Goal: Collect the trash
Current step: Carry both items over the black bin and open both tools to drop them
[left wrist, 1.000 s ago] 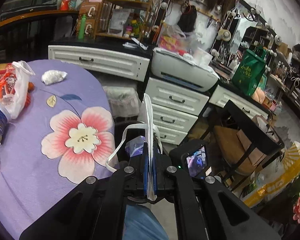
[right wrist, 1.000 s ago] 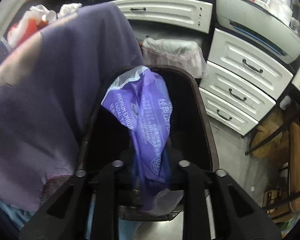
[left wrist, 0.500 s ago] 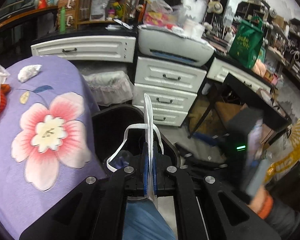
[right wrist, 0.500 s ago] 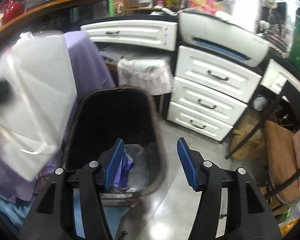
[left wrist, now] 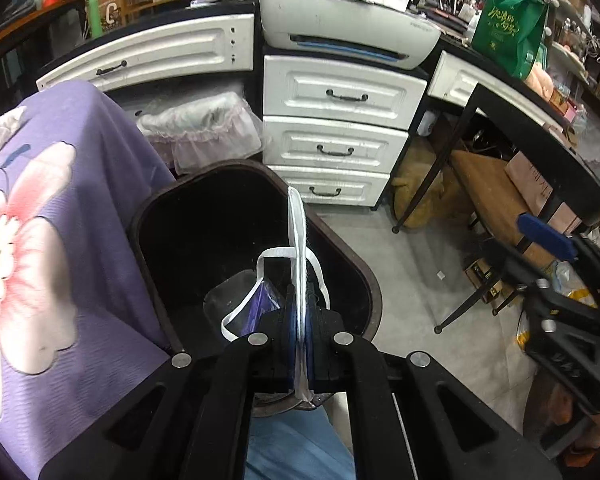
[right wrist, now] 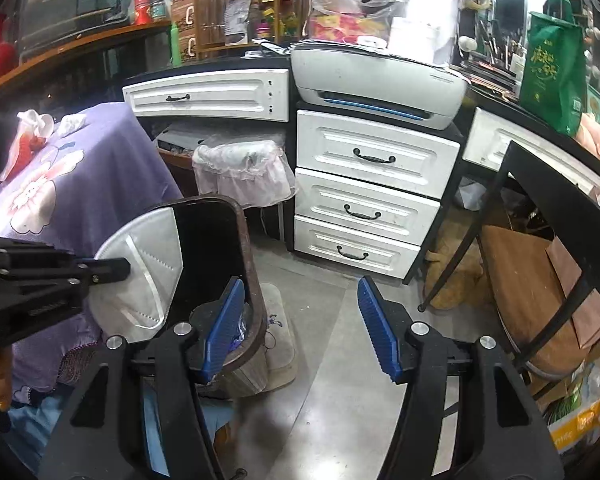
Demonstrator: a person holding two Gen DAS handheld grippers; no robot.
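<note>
Left wrist view looks down on a tabletop under a purple flowered cloth [left wrist: 72,208], which fills the left side and hangs down beside a black trash bin [left wrist: 364,276]. White drawers [left wrist: 340,128] stand behind the bin, with a grey printer [left wrist: 348,32] on top of them and a green bag [left wrist: 508,24] further right on the counter. Between the cloth and the drawers sits a smaller bin lined with a pale frilled bag [left wrist: 204,128].

On the bin's floor lies a purple wrapper [left wrist: 260,308], partly hidden by the left claw [left wrist: 300,320]. That claw is clamped together on a white face mask [left wrist: 298,240], which stands edge-on out of the pads, directly over the bin's opening, its ear loops drooping to either side. In the right wrist view the same mask [right wrist: 148,268] shows flat, a white half-disc against the bin's dark mouth [right wrist: 212,240], pinched by the left claw [right wrist: 120,268] reaching in from the left edge.

The right claw [right wrist: 300,320] has just been opening; its blue pads [right wrist: 380,328] stand well apart with nothing between them, one pad over the bin's near rim, the other over the grey floor [right wrist: 332,400].

A crumpled white tissue [left wrist: 6,128] lies on the cloth at the far left.
</note>
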